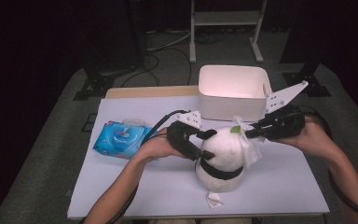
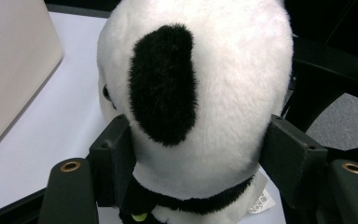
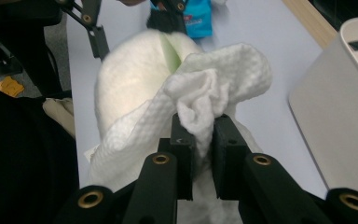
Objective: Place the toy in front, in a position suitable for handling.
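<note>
White-and-black plush panda toy stands on white table, near front edge. Soft, light, squashes easily; best hold at sides of head. Left gripper clamps head there. Right gripper pinches crumpled white wet wipe, limp, against toy's top.

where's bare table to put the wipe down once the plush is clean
Free: the white table right of the plush panda, and the front-left patch below the wet wipes pack. Crowded: between panda and white bin, where both claws work.
</note>
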Available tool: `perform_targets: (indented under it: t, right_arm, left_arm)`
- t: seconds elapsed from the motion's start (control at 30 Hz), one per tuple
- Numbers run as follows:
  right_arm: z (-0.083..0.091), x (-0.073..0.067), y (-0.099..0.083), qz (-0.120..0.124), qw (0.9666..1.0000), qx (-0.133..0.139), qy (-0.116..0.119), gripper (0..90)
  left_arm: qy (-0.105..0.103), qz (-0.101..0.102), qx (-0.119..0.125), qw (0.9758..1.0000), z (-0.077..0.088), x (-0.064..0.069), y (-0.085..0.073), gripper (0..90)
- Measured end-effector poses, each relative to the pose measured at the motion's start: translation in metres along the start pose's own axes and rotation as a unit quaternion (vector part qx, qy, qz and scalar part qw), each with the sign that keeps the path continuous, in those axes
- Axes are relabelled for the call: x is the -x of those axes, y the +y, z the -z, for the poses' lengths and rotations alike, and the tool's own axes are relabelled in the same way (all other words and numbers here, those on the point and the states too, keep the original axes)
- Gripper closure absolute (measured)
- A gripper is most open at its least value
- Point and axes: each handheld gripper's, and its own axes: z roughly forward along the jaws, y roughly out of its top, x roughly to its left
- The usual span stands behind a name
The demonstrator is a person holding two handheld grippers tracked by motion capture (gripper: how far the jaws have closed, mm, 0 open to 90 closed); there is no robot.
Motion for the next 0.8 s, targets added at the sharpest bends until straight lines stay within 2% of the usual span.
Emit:
perform_targets:
  t: [0.07, 0.17, 0.23, 0.3, 0.33, 0.37, 0.4, 0.47, 0.53, 0.7, 0.8]
  right_arm:
    - [0.001, 0.001, -0.004, -0.008, 1.0, 0.001, 0.0, 79.7]
    - [0.0, 0.001, -0.002, -0.004, 1.0, 0.002, 0.002, 79.7]
    - [0.0, 0.0, 0.002, -0.001, 0.9999, 0.01, 0.011, 79.7]
    - [-0.001, -0.002, 0.01, 0.009, 0.9998, 0.012, 0.014, 79.7]
    - [-0.005, -0.005, 0.02, 0.021, 0.9996, 0.008, 0.019, 79.7]
    - [-0.005, -0.005, 0.02, 0.021, 0.9996, 0.008, 0.019, 79.7]
    - [-0.011, -0.008, 0.029, 0.033, 0.9992, -0.005, 0.021, 79.7]
    - [-0.016, -0.01, 0.035, 0.038, 0.9989, -0.014, 0.022, 79.6]
    - [-0.02, -0.01, 0.039, 0.042, 0.9987, -0.014, 0.024, 79.6]
    - [-0.023, -0.009, 0.039, 0.041, 0.9988, -0.011, 0.026, 79.6]
    - [-0.019, -0.007, 0.034, 0.032, 0.9991, -0.01, 0.025, 79.6]
  left_arm:
    - [-0.002, -0.002, 0.001, 1.0, -0.001, 0.0, 0.0, 31.7]
    - [-0.001, -0.002, 0.001, 1.0, -0.001, 0.0, 0.002, 31.7]
    - [-0.003, -0.004, 0.002, 1.0, -0.002, 0.001, 0.003, 31.9]
    - [-0.005, -0.011, 0.004, 0.9999, -0.004, 0.003, 0.006, 31.9]
    - [-0.006, -0.016, 0.003, 0.9998, -0.006, 0.005, 0.009, 32.1]
    - [-0.006, -0.016, 0.003, 0.9998, -0.006, 0.005, 0.009, 32.1]
    - [-0.004, -0.018, -0.002, 0.9998, -0.007, 0.006, 0.011, 32.1]
    - [-0.002, -0.018, -0.005, 0.9998, -0.006, 0.005, 0.011, 32.1]
    - [-0.003, -0.015, -0.006, 0.9999, -0.005, 0.005, 0.009, 32.1]
    - [-0.004, -0.01, -0.001, 0.9999, -0.003, 0.003, 0.005, 32.4]
    - [-0.005, -0.009, 0.005, 0.9999, -0.003, 0.002, 0.004, 32.6]
